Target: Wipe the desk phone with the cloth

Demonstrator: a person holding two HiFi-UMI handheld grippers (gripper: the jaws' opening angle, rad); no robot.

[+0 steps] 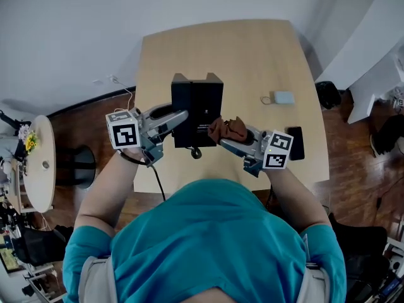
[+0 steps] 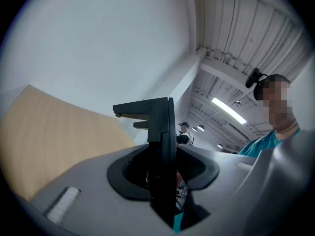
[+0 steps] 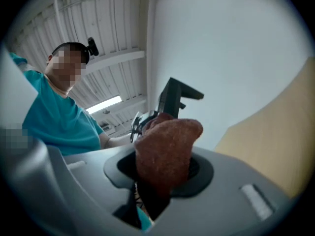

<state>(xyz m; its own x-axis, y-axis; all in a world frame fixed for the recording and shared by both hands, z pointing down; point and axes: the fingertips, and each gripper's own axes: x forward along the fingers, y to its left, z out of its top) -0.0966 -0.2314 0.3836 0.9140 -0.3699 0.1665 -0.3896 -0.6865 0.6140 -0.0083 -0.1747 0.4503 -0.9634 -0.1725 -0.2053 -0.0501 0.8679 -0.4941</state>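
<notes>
The person's teal shirt (image 1: 208, 245) filled the bottom of the head view. Ahead of it, the left tool (image 1: 178, 117) was clamped on the left edge of the black desk phone (image 1: 201, 103), whose thin panel stood up between its jaws. The right tool (image 1: 223, 141) was closed on the brown cloth (image 1: 230, 129), which was bunched against the phone's lower right side. The phone was at the front middle of the pale wooden desk (image 1: 221, 49). Farther right on the desk lay a small grey device (image 1: 283, 97) and a dark mobile (image 1: 295, 142).
</notes>
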